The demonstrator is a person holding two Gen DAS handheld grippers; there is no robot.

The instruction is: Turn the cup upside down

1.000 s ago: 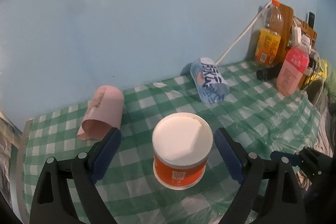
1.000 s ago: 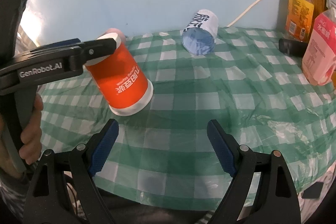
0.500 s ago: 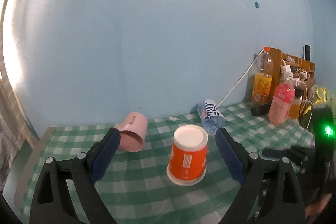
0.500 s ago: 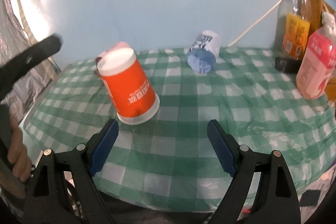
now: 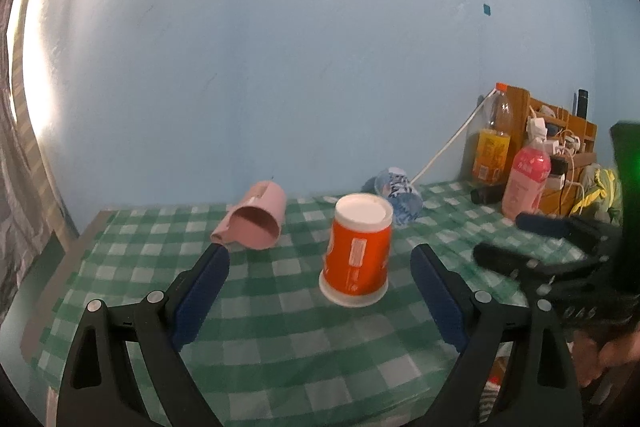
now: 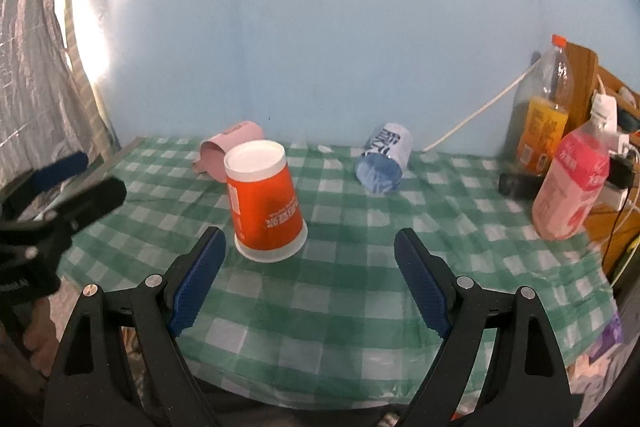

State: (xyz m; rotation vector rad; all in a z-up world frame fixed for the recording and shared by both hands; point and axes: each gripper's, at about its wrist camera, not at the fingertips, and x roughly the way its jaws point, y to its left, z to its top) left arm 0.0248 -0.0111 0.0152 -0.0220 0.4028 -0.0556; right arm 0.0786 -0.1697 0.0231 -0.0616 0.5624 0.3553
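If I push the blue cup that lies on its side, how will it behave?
The blue cup lies on its side on the checked cloth, so it will probably roll, curving because it tapers. It looks like thin paper: likely light, and easy to crush. The cloth's wrinkles may slow it.

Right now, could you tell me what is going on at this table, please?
A person holds two grippers over a checked table. The orange cup stands upside down, mouth on the cloth, and nothing grips it. The left gripper and the right gripper are both open and empty. A pink cup and a blue cup lie on their sides behind it.
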